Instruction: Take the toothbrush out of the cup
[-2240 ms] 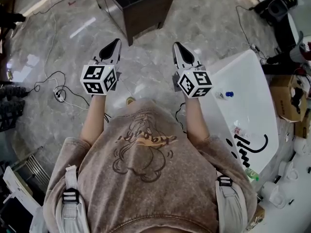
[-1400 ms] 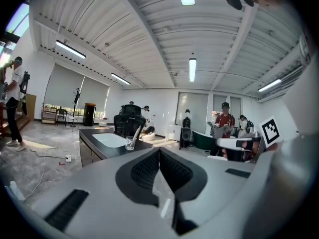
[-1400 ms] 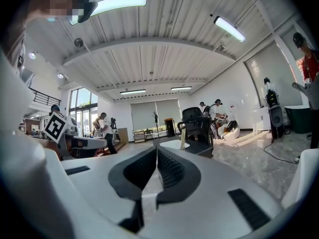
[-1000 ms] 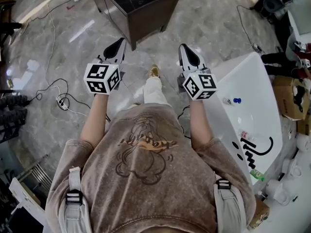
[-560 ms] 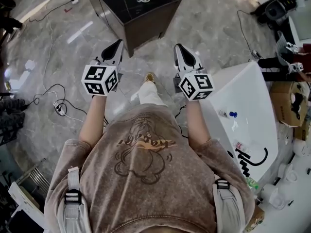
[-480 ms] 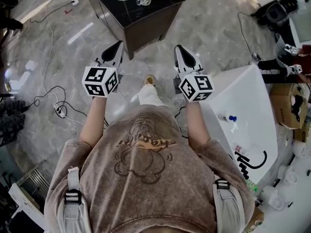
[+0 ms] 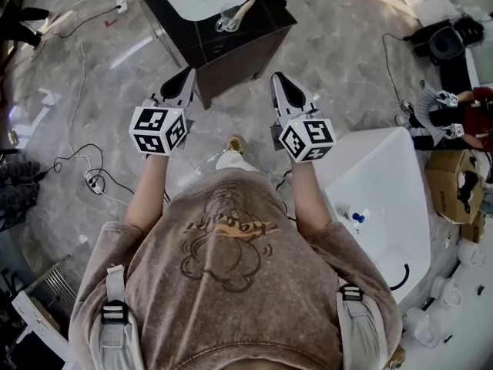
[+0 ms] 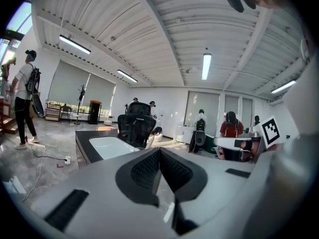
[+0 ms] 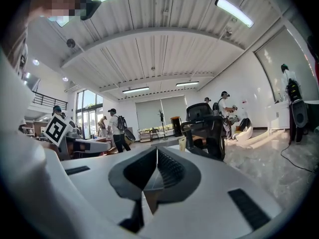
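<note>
Head view: the toothbrush (image 7: pixel 246 8) leans in the cup (image 7: pixel 224 25) on the dark bench (image 7: pixel 239 48) at 12 o'clock, well apart from the left tongs (image 7: pixel 186 75) and right tongs (image 7: pixel 278 80). Left gripper view: left tongs pressed together, nothing between. Right gripper view: right tongs likewise pressed together, empty.

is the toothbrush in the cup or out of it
In the cup. The head view shows the toothbrush standing tilted in the clear cup on the dark cabinet, its handle leaning over the rim.
</note>
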`<state>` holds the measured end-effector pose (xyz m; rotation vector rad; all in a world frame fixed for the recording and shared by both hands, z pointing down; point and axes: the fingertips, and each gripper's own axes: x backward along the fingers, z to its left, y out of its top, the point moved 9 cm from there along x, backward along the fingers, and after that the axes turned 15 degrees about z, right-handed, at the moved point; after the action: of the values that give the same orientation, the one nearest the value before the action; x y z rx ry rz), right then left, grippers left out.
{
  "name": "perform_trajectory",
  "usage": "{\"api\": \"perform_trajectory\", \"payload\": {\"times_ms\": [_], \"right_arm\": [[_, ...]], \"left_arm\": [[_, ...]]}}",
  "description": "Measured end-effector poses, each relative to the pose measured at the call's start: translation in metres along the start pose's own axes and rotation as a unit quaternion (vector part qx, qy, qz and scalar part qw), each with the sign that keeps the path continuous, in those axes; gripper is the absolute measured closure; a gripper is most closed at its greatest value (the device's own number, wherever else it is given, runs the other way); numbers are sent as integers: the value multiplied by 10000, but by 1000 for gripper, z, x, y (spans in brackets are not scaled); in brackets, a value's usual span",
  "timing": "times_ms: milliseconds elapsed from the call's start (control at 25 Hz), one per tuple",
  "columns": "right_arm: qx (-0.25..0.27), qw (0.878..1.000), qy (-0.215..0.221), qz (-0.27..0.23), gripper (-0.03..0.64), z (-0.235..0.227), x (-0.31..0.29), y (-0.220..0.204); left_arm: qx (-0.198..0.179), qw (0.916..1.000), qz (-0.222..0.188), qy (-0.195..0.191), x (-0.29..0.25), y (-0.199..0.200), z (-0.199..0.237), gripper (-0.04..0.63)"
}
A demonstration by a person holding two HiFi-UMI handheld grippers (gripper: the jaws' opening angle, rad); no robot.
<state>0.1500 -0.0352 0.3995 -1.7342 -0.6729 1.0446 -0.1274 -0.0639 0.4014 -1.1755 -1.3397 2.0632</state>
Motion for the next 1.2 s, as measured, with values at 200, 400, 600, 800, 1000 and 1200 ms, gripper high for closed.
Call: {"api": "perform_trajectory", "payload": {"times_ms": [200, 400, 600, 800, 1000, 1200], "right_arm": [[88, 9998, 171, 31, 594, -27, -25, 19], [171, 9993, 322, 72, 594, -54, -47, 35], [218, 9985, 494, 39, 594, -69, -67, 49], [224, 9981, 564, 50, 594, -75, -90, 58], [197, 9990, 403, -4, 594, -82, -111, 66], [173, 9992, 370, -37, 594, -87, -129, 74]], "left_arm": [[20, 10000, -1, 95, -32, 22, 4, 578], [34, 9997, -52, 255, -60, 43, 12, 578], [13, 9994, -110, 316, -81, 63, 20, 578], [23, 9994, -95, 327, -97, 76, 35, 578], [-80, 9999, -57, 120, -122, 91, 52, 578], [-111, 9999, -64, -45, -139, 104, 64, 578]]}}
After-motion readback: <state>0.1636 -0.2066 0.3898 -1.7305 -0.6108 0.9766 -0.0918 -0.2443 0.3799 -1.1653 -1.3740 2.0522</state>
